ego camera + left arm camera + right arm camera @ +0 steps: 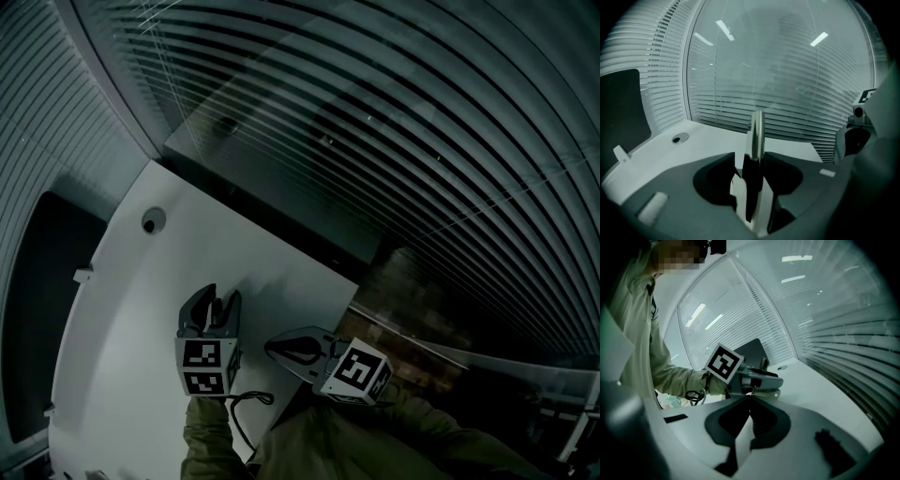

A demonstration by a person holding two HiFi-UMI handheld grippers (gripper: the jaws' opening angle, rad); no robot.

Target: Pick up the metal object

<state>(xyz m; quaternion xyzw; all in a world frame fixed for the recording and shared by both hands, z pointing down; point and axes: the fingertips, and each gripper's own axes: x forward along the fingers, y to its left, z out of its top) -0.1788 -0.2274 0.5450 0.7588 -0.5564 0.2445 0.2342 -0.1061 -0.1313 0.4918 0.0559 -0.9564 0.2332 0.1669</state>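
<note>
Metal object (757,136), a thin shiny strip seen edge-on, stands upright between the dark pads of the left gripper (754,161). The pads sit at a narrow setting and appear to press its two flat faces, a hold across the thin dimension that probably keeps the strip from twisting. Whether its lower end is clear of the surface cannot be told, so the lift is judged begun but unconfirmed. Just beside it, the right gripper (750,398) has its fingers closed together on nothing and points toward the left one, apparently held aside as the idle tool. Both are over the near part of the white tabletop (712,136). Farther off lies a small round grey cable hole (679,138), and beyond the table's far edge run horizontal slatted blinds (787,98).
</note>
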